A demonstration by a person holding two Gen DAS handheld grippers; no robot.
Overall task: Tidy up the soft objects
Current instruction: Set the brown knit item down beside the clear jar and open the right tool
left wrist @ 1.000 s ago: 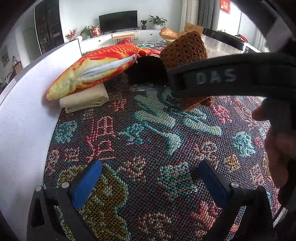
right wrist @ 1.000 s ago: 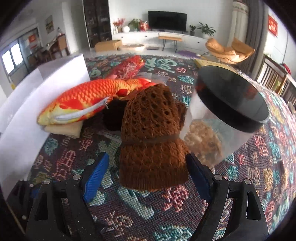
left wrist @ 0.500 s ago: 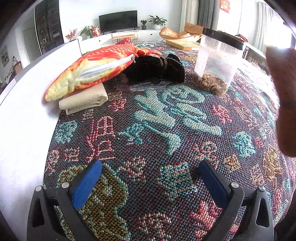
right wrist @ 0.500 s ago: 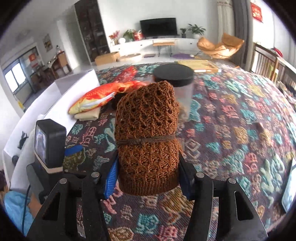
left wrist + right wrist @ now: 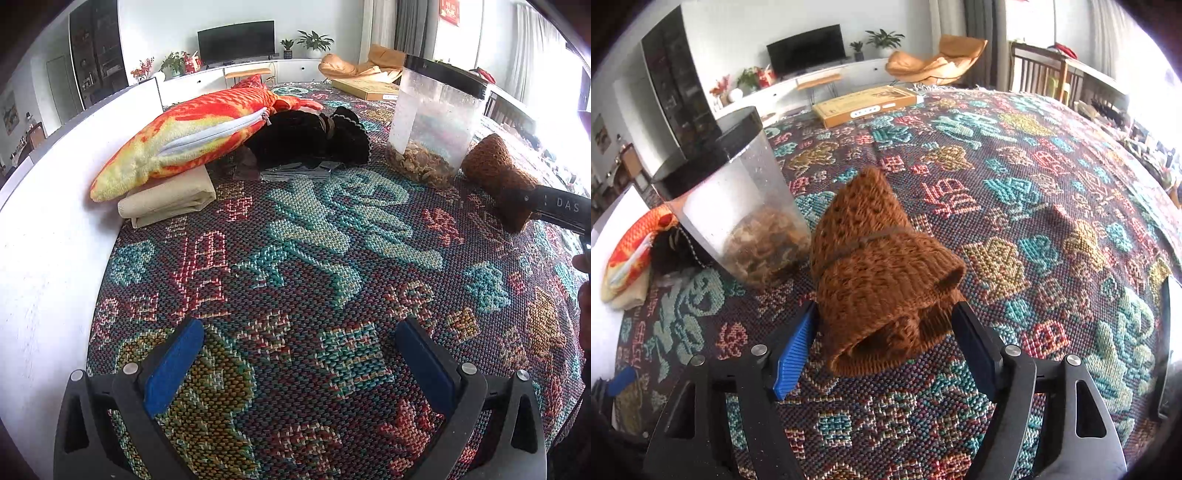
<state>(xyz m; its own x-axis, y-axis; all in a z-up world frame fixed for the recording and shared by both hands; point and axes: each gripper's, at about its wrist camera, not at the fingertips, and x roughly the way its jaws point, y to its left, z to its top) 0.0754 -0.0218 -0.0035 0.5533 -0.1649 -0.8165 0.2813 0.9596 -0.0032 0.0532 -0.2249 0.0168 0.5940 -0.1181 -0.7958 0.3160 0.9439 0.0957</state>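
Observation:
My right gripper (image 5: 882,343) is shut on a rolled brown knit piece (image 5: 875,266), tied with a band, held low over the patterned cloth right of a clear jar (image 5: 738,206). The roll also shows at the right of the left wrist view (image 5: 495,177). My left gripper (image 5: 295,362) is open and empty above the cloth. Far off lie an orange fish cushion (image 5: 192,136), a folded cream cloth (image 5: 170,199) under it and a black knit roll (image 5: 310,136).
A white wall (image 5: 48,229) borders the cloth on the left. The jar (image 5: 432,118) has a black lid and brown bits inside. A flat cardboard box (image 5: 864,105) lies at the far edge. The patterned cloth (image 5: 314,258) covers the surface.
My right gripper closed on the brown roll, lifted it and carried it right, past the jar, then lowered it towards the cloth. My left gripper has not moved.

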